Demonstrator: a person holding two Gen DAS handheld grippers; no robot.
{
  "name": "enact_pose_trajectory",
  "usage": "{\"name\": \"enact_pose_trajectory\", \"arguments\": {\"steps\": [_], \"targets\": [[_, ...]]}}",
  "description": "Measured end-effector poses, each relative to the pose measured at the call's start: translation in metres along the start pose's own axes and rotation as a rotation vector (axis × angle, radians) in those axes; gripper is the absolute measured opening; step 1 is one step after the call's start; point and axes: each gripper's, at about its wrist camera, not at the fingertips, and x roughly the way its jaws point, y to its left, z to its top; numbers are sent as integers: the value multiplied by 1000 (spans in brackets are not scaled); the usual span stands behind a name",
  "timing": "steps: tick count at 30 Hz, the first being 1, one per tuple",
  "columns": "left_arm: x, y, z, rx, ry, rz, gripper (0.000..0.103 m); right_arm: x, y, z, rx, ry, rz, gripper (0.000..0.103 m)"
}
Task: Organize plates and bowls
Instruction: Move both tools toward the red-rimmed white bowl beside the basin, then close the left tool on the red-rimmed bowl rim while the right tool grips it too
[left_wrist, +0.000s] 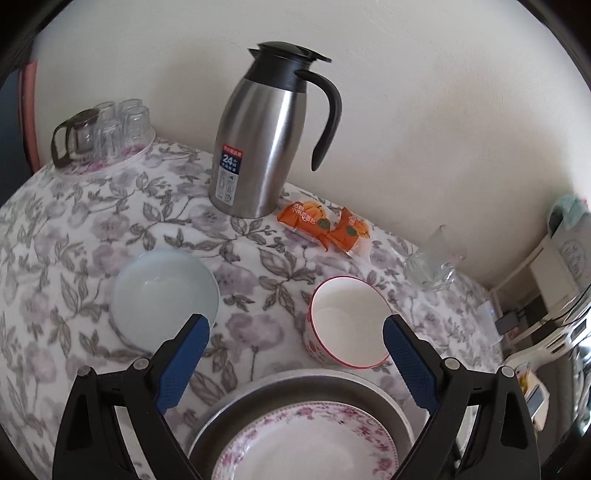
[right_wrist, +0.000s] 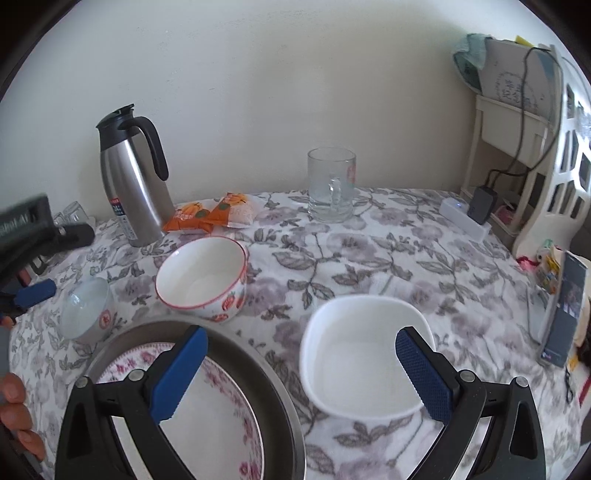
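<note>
White bowl (right_wrist: 364, 363) between right claw (right_wrist: 301, 373) fingers.

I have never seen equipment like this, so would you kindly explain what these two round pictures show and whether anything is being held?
There is no robot here: a person carries a two-finger gripper in each hand, and each has a fisheye camera looking along its black fingers with blue pads. One picture is from the left gripper, the other from the right gripper. Both are open and hold nothing.

On the floral tablecloth sit a pink-flowered white plate inside a grey metal pan, a red-rimmed white bowl with fruit prints, a small pale blue bowl and a plain white rounded-square bowl. Behind them stand a steel jug with a black handle, orange snack packets and a clear glass mug.
</note>
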Motion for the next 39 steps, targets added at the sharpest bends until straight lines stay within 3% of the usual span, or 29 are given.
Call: {"name": "enact_pose_trajectory", "arguments": {"steps": [6, 12, 16, 21, 23, 31, 39], "targets": [[21, 2, 3, -26, 57, -40, 95, 20, 5, 19, 1, 39, 32, 102], [41, 2, 6, -16, 80, -36, 93, 46, 17, 29, -1, 93, 81, 83], [56, 2, 6, -10, 106, -32, 79, 64, 22, 36, 16, 135, 110, 69], [76, 1, 5, -9, 138, -41, 76, 90, 27, 42, 37, 203, 129, 59], [84, 0, 4, -7, 156, -43, 69, 99, 29, 43, 34, 217, 126, 57], [105, -13, 0, 53, 182, -39, 57, 127, 35, 41, 30, 285, 135, 37], [121, -28, -6, 103, 211, -15, 28, 143, 41, 44, 32, 320, 153, 19]]}}
